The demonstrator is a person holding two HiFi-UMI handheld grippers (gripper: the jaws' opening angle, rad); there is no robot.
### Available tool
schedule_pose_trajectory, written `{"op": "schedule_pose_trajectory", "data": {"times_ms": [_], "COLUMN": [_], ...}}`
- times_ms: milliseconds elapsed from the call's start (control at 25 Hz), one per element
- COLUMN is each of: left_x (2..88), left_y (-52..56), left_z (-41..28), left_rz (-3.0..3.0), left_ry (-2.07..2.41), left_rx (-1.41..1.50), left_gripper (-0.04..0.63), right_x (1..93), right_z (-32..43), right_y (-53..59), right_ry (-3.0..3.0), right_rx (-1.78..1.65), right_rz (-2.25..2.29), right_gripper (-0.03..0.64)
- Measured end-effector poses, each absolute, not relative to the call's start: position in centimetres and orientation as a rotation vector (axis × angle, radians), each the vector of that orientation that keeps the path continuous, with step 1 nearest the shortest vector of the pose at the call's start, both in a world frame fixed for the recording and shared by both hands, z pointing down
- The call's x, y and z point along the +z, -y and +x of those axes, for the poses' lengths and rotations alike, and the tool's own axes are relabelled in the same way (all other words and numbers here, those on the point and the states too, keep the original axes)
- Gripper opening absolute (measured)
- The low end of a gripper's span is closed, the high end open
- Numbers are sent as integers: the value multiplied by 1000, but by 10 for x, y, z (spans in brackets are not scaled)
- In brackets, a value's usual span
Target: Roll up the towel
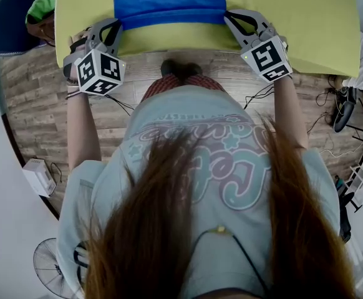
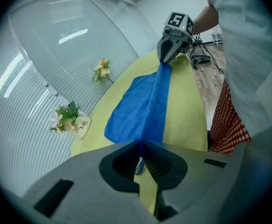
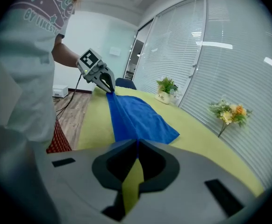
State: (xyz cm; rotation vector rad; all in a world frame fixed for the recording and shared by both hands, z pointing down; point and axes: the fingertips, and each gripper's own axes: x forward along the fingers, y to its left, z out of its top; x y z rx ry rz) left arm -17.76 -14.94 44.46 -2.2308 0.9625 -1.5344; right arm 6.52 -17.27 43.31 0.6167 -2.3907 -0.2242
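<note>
- Towel (image 1: 169, 2), blue, lies at the near edge of the yellow-green surface (image 1: 306, 23) in the head view. The left gripper (image 1: 118, 27) is at its near left corner and the right gripper (image 1: 229, 18) at its near right corner.
- Left gripper view: the fingers (image 2: 204, 177) are clenched on the towel's corner, and its near edge runs straight to the other gripper.
- Right gripper view: the fingers (image 3: 191, 185) are pinched tight on the opposite corner, and the rest of the towel is spread on the surface.

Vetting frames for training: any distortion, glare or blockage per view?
Head view: fisheye curves the floor; hair and shirt fill the lower half, towel cropped at the top. Left gripper view: dark corners, lamp glare on the glass wall. Right gripper view: dark corners, same glare; towel sharp.
</note>
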Motion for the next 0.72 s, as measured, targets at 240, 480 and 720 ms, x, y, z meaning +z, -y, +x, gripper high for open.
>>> {"op": "schedule_pose_trajectory", "data": {"times_ms": [240, 480, 720], "left_x": [447, 443, 438], "left_y": [158, 165, 175], "left_z": [-178, -181, -184], "left_rz": [-2185, -2156, -2168], "left_ry": [-957, -1006, -1044], "left_rx": [-1540, -1504, -1470], "left_gripper": [23, 57, 137], "right_x": [440, 443, 439], "right_z": [67, 71, 77], "right_y": [176, 181, 191], "right_ry": [2348, 2350, 2410], "right_rx": [-228, -181, -55], "right_rz": [623, 674, 740], "right_gripper": [26, 72, 120]}}
